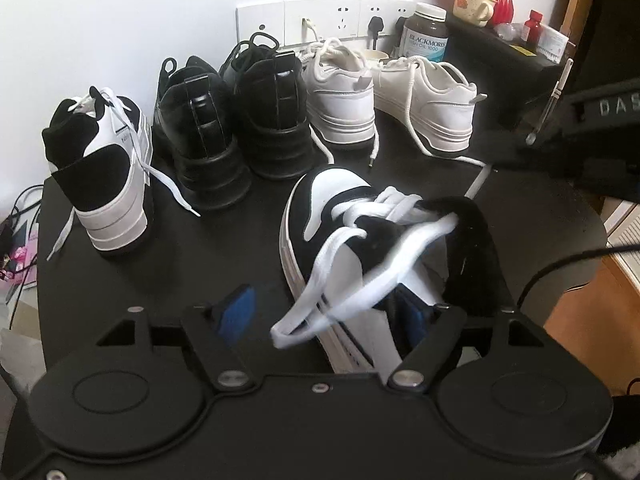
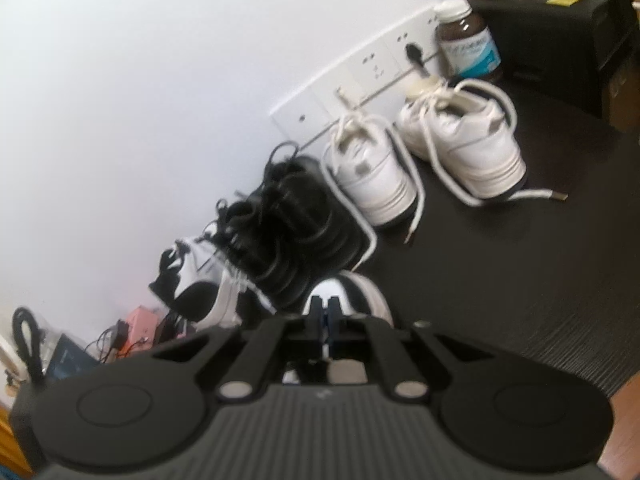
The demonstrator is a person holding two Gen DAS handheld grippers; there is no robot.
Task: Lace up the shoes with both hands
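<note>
Notably, brown bottle (image 1: 426,32) capped; cream mug (image 1: 472,5) holds stick.

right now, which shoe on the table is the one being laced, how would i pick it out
Start at the row of wall sockets above the black table; five shoes stand in a line below them. The black-and-white sneaker sits alone in front of that row, nearest the left gripper. Unlike its lone match at the row's left end, its toe points at the wall and loose white laces loop over its side.

Black claw (image 1: 326,312), blue pads (image 1: 239,312), silver screws
</note>
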